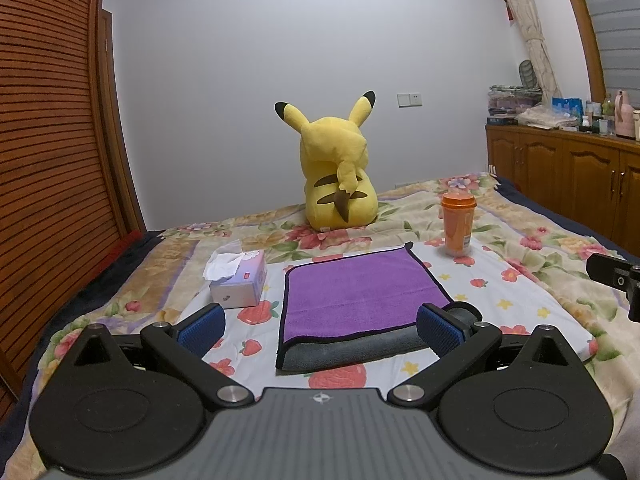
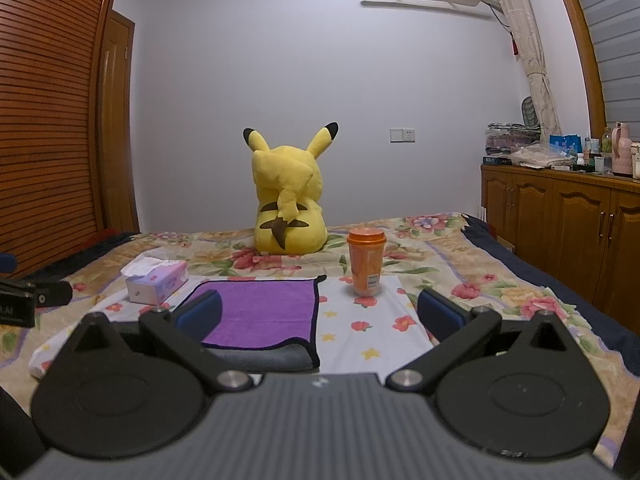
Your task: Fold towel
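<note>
A purple towel (image 1: 356, 292) with a black hem and a grey underside lies folded on the white strawberry-print cloth (image 1: 516, 308) on the bed. A grey layer sticks out at its near edge. My left gripper (image 1: 320, 328) is open and empty, hovering just short of the towel's near edge, its fingers to either side of it. In the right wrist view the towel (image 2: 264, 316) lies left of centre. My right gripper (image 2: 320, 316) is open and empty, above the towel's near right corner and the cloth (image 2: 360, 344).
A tissue box (image 1: 240, 280) sits left of the towel. An orange cup (image 1: 458, 224) stands at the far right of the cloth. A yellow plush toy (image 1: 336, 184) sits further back. A wooden wardrobe (image 1: 48, 160) stands left, and a low cabinet (image 1: 568, 176) right.
</note>
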